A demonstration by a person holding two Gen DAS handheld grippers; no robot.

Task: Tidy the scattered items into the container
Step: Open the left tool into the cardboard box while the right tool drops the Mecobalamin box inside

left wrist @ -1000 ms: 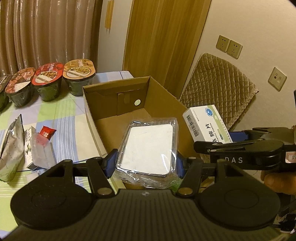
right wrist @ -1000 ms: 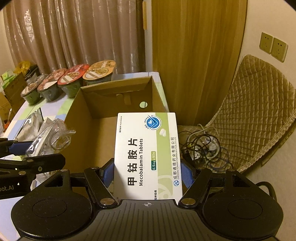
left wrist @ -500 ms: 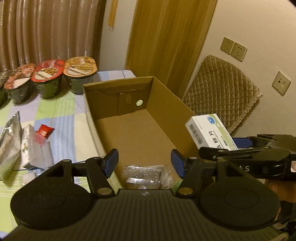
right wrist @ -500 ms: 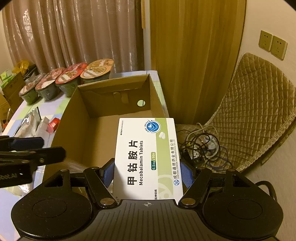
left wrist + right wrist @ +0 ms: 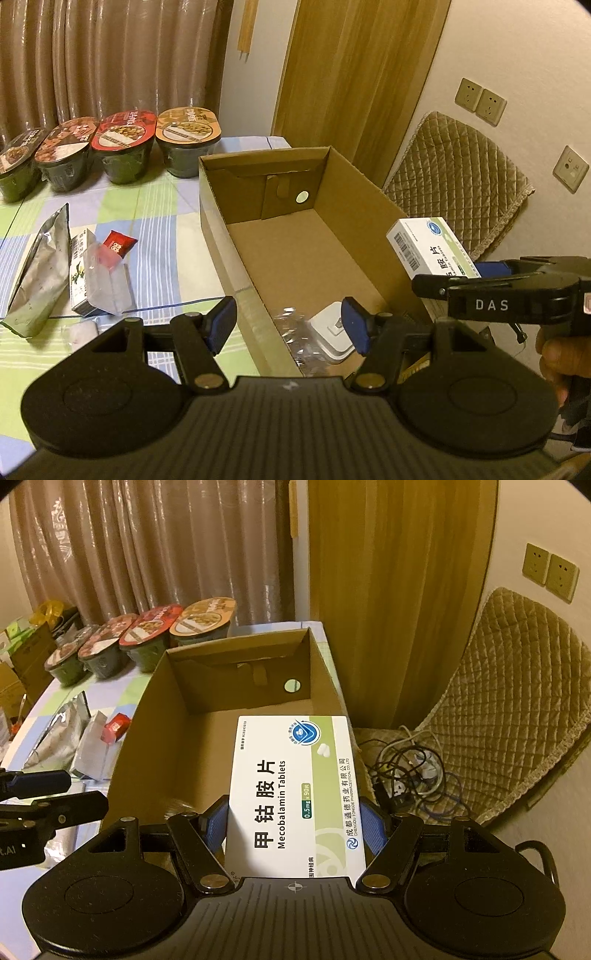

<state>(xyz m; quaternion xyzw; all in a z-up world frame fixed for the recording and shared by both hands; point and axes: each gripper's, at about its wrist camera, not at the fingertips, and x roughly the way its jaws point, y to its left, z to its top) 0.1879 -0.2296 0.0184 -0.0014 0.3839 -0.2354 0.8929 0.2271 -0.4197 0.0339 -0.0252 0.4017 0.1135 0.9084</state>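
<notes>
Item 1, right gripper (image 5: 295, 827): pads pressed onto the long sides of a white and green tablet box (image 5: 295, 794), label up, held level above the right wall of the cardboard box (image 5: 147, 716). The left wrist view shows the same carton (image 5: 428, 251) poised over that wall, with the right tool (image 5: 476, 280) behind it.

Step in hand, as judged: lower and release the tablet box. To do it well, carry it inward off the wall toward the open floor, bring it low before the pads part, and keep it flat so it lands on its broad face instead of tipping over the rim.

Item 2, left gripper (image 5: 288, 325): fingers spread, nothing between them, hanging over the near left wall of the container (image 5: 218, 206).

Item 3, container contents: one white tray in clear wrap (image 5: 328, 332) lying at the near end of the floor. The far end is bare cardboard; a round hole shows in the far wall.

Item 4, not yet tidied, on the checked tablecloth (image 5: 166, 206) left of the container: a silver foil pouch (image 5: 40, 269), a small printed carton (image 5: 79, 277), a clear packet (image 5: 107, 284) lying against it and a red sachet (image 5: 118, 242).

Item 5, far table edge: four lidded instant bowls (image 5: 122, 147) in a row. Whether they belong to the task cannot be told.
</notes>
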